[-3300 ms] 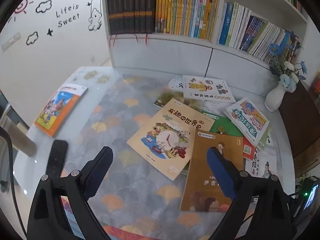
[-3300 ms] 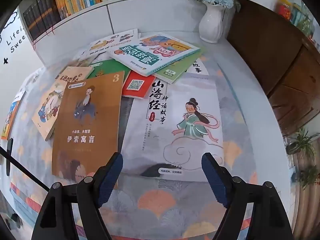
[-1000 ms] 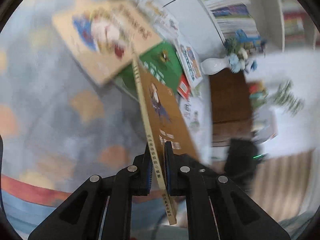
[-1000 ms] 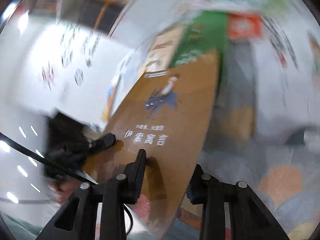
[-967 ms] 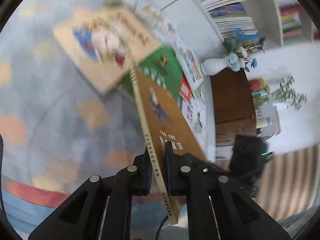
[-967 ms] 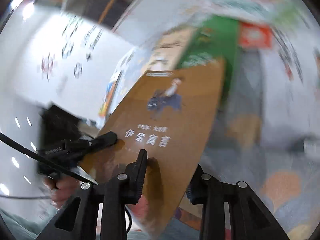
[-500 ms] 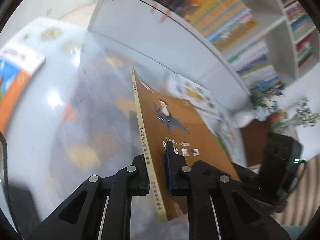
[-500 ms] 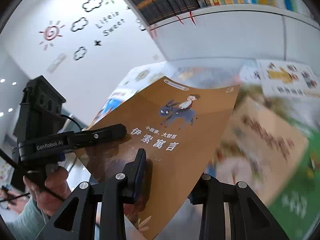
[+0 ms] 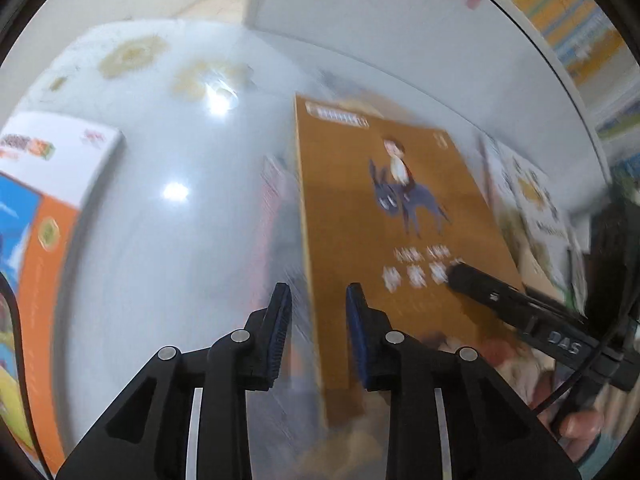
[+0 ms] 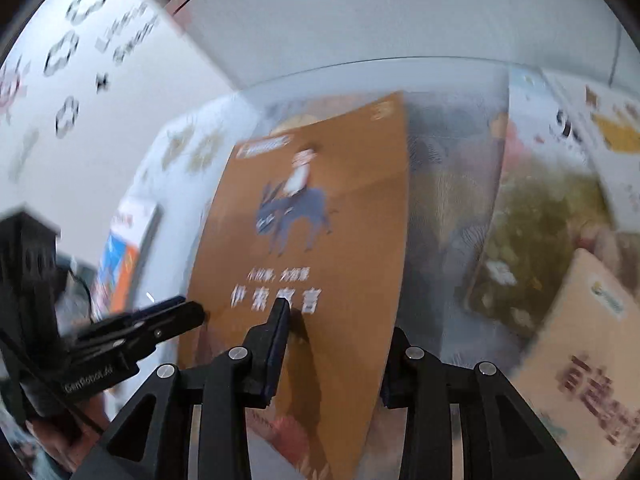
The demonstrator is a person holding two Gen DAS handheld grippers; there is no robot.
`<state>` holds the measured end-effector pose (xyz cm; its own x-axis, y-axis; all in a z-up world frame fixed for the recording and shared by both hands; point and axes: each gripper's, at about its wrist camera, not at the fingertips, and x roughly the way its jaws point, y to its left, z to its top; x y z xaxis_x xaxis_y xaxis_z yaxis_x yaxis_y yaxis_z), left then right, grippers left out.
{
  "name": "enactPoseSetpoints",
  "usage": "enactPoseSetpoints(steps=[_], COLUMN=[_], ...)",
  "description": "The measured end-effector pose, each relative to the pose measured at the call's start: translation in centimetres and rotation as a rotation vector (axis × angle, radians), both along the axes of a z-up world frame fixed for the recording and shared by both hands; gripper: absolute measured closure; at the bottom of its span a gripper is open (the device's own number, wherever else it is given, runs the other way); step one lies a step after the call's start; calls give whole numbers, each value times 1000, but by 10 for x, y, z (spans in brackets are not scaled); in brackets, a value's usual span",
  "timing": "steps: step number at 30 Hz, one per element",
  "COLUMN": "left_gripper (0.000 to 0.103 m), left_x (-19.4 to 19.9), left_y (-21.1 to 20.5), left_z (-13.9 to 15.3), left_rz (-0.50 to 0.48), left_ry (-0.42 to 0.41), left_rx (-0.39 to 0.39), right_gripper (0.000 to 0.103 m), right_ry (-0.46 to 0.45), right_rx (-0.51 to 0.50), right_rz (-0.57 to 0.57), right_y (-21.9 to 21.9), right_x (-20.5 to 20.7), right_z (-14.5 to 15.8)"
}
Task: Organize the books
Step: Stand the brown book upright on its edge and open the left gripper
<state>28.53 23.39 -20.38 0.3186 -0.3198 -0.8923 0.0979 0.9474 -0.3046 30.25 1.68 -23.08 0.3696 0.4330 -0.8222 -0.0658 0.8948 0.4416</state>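
Observation:
A brown book [image 9: 400,220] with a donkey rider on its cover hangs tilted over the glass table [image 9: 160,140]. My left gripper [image 9: 318,316] is at the book's spine edge. Its jaws are opening, with the spine between them and daylight beside the left pad. My right gripper [image 10: 338,320] grips the same brown book [image 10: 320,184] at its near edge, jaws opening slightly. One finger lies on the cover and the other is hidden under the bowed book. The left wrist view shows a right-gripper finger [image 9: 480,284] on the cover. My left gripper [image 10: 192,312] also appears in the right wrist view.
An orange and blue book [image 9: 40,208] lies at the table's left edge. Several loose books, one of them beige [image 10: 580,340], lie to the right. A white cabinet [image 9: 380,20] with shelves stands behind the table. A hand [image 9: 576,424] shows at the lower right.
Both grippers carried the brown book leftward, from over the loose pile to the table's left side by the orange book. The left jaws, earlier pinched on the spine, have parted.

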Motion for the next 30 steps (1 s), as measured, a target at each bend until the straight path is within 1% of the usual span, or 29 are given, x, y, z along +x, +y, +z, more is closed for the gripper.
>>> enactPoseSetpoints(steps=[1,2,4,5,6,7,8,9,10,11,12,13,14,15,16,17,18,19,20,21,22,23,24,25,26,28,30], left_gripper=[78,78,78,78,78,76,76,76,76,76,76,76,76,76,76,75,74,75,74,73,72,72,72,73,73,73,73], left_x=[3,4,-5,-14,-21,-29,-35,-39,-42,-40,-39,-36,-30,-26,-16,-7,0,4,8,12,14,15,16,14,10,0,-16], left_y=[2,4,6,7,7,7,5,3,1,4,8,13,15,15,8,-2,-7,-13,-20,-27,-30,-30,-29,-25,-22,-14,-5], left_z=[2,7,15,20,22,23,21,17,13,10,8,6,5,5,4,1,0,1,1,0,0,0,1,2,3,6,12], left_rz=[11,26,42,40,35,19,-2,-13,-14,3,30,56,67,70,51,21,2,-17,-43,-57,-63,-64,-62,-56,-53,-53,-47], left_ry=[-9,-35,-78,-95,-102,-112,-108,-94,-77,-77,-78,-73,-68,-69,-71,-65,-58,-63,-71,-87,-96,-98,-95,-91,-96,-101,-126], left_rx=[24,52,102,110,105,92,81,92,131,152,153,129,109,109,127,126,129,141,173,200,212,216,208,187,165,162,157], right_gripper=[67,66,66,66,66,66,63,65,58,57,57,57,57,57,57,57,57,57,57,56,55,56,55,55,55,56,56], right_ry=[2,4,22,42,55,58,51,49,30,25,27,26,9,-14,-61,-76,-67,-29,45,96,80,52,62,58,49,54,57], right_rx=[17,17,0,10,26,35,57,69,126,152,133,104,58,34,-1,-23,-50,-89,-122,-88,-73,-50,-43,-87,-104,-96,-102], right_rz=[-16,-12,41,60,60,53,40,26,3,-42,-70,-64,-18,11,49,52,42,3,-66,-93,-112,-98,-69,-54,-38,-19,-42], right_y=[-2,-2,-1,-6,-15,-23,-43,-51,-63,-72,-75,-71,-58,-50,-36,-28,-21,-18,-20,-21,-20,-17,-11,-6,-4,-10,-24], right_x=[6,10,7,0,-12,-22,-46,-61,-80,-97,-103,-99,-89,-84,-72,-62,-50,-36,-24,-18,-17,-17,-15,-16,-18,-25,-39], right_z=[0,0,2,4,6,7,9,11,11,13,14,16,22,28,37,38,34,27,14,3,2,5,4,5,5,6,15])
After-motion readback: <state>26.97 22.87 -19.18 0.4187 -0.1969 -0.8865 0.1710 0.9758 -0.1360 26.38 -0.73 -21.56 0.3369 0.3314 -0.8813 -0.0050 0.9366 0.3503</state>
